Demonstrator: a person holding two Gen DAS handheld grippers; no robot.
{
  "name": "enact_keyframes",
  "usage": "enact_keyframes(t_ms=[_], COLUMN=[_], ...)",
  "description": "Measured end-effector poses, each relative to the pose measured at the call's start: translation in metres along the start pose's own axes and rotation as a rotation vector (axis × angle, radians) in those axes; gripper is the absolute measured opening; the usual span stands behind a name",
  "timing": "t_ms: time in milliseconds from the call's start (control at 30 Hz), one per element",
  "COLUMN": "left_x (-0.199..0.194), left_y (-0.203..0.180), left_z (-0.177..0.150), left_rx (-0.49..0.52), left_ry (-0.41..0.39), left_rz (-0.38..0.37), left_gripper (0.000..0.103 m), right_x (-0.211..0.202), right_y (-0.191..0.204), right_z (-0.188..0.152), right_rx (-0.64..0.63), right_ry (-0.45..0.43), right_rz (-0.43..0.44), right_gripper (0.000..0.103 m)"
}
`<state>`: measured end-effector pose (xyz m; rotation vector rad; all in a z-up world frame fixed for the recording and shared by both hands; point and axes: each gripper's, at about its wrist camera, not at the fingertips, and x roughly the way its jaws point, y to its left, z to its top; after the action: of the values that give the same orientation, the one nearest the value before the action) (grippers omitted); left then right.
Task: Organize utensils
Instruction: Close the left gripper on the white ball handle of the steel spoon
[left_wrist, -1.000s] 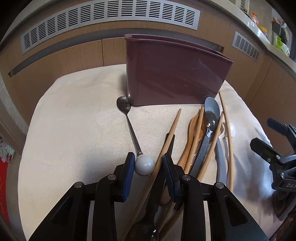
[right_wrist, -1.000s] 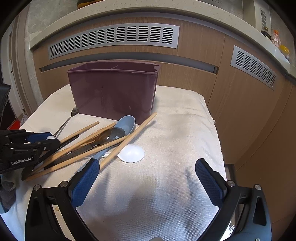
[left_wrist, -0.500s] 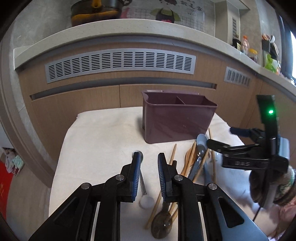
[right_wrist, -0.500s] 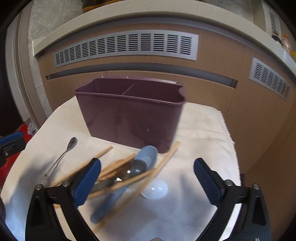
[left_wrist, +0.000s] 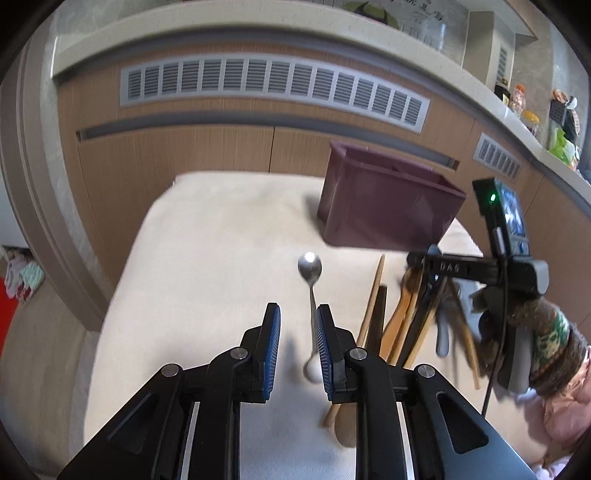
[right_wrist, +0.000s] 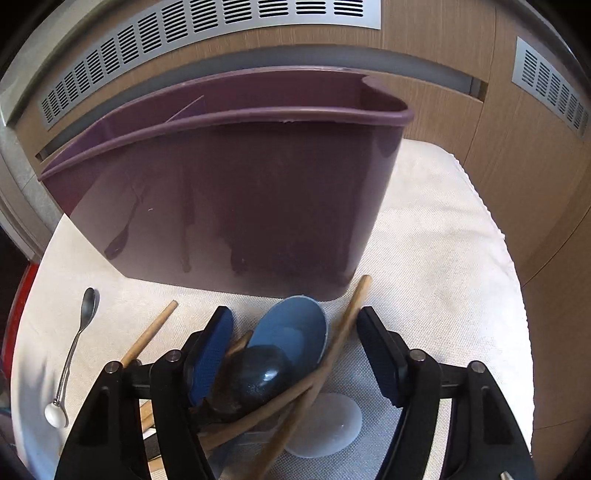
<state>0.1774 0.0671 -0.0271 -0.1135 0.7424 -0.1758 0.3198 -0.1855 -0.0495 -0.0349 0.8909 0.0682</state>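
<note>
A purple utensil holder (left_wrist: 388, 206) (right_wrist: 229, 192) with a divider stands on the cloth-covered table (left_wrist: 207, 251). A steel spoon with a white ball end (left_wrist: 312, 291) (right_wrist: 74, 347) lies alone, left of a pile of wooden chopsticks (left_wrist: 373, 299) (right_wrist: 340, 328), a wooden spoon (left_wrist: 400, 314), a dark spoon (right_wrist: 258, 376), a blue spoon (right_wrist: 295, 328) and a white spoon (right_wrist: 325, 428). My left gripper (left_wrist: 298, 347) is open and empty, raised above the steel spoon's handle. My right gripper (right_wrist: 295, 354) is open, low over the pile, its jaws on either side of the blue and dark spoons.
Wooden cabinet fronts with vent grilles (left_wrist: 273, 88) stand behind the table. A counter (left_wrist: 554, 147) with jars and bags runs along the right. The right-hand device (left_wrist: 476, 269) and the person's sleeve hang over the pile in the left wrist view.
My right gripper has dropped and moved forward onto the utensil pile, close to the holder. My left gripper has lifted away from the steel spoon and shifted left, with its jaws a little wider.
</note>
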Motion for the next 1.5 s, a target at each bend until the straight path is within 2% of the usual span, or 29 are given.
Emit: enact_keyframes(t_ms=[67,133,167,233,433,600,667,700,733,800,833,1000,1100,1167,1233,1367,1500], left_x=[0.003,0.005,0.005,0.006,0.013,0.026,0.034,0.037,0.037,0.038,0.036,0.0,-0.021,-0.029,-0.036,-0.045,-0.045], left_y=[-0.001,0.0,-0.002,-0.007,-0.014,-0.021,-0.027,-0.028,-0.028,-0.027,-0.027,-0.031,-0.032,-0.032,-0.033,-0.031,-0.028], left_z=[-0.005,-0.01,-0.013,-0.02,-0.032,-0.03,-0.029,-0.029,-0.028,-0.028,-0.028,-0.017,-0.005,0.003,0.008,0.015,0.017], left_rx=[0.003,0.009,0.015,0.037,0.033,0.038,0.062,0.067,0.067,0.068,0.069,0.107,0.112,0.112,0.117,0.111,0.096], left_ry=[0.019,0.034,0.043,0.063,0.104,0.124,0.133,0.135,0.125,0.128,0.118,-0.013,-0.089,-0.118,-0.137,-0.16,-0.17], left_rz=[-0.005,-0.019,-0.029,-0.04,-0.021,0.01,0.05,0.063,0.068,0.081,0.092,0.124,0.129,0.125,0.118,0.094,0.084], left_gripper=[0.023,0.033,0.036,0.046,0.046,0.046,0.044,0.039,0.029,0.022,0.022,0.022,0.022,0.022,0.022,0.022,0.022], right_x=[-0.005,-0.014,-0.02,-0.032,-0.061,-0.062,-0.061,-0.059,-0.06,-0.066,-0.07,-0.086,-0.094,-0.097,-0.097,-0.086,-0.055], right_y=[-0.003,-0.01,-0.014,-0.02,-0.037,-0.051,-0.057,-0.057,-0.061,-0.063,-0.064,-0.064,-0.057,-0.048,-0.038,-0.007,0.025], right_z=[0.0,-0.002,-0.004,-0.011,-0.031,-0.04,-0.044,-0.045,-0.05,-0.054,-0.057,-0.062,-0.063,-0.064,-0.064,-0.051,-0.034], right_rx=[-0.005,-0.005,-0.009,-0.015,-0.018,0.01,0.03,0.036,0.038,0.038,0.034,-0.011,-0.03,-0.044,-0.056,-0.093,-0.065], right_ry=[0.006,0.003,0.0,-0.019,-0.05,-0.058,-0.056,-0.054,-0.056,-0.074,-0.085,-0.136,-0.143,-0.14,-0.139,-0.129,-0.074], right_rz=[0.014,0.042,0.053,0.052,0.067,0.098,0.116,0.123,0.128,0.121,0.113,0.061,0.085,0.118,0.143,0.165,0.141], right_gripper=[0.05,0.028,0.023,0.02,0.017,0.018,0.018,0.018,0.021,0.028,0.034,0.047,0.047,0.052,0.058,0.058,0.058])
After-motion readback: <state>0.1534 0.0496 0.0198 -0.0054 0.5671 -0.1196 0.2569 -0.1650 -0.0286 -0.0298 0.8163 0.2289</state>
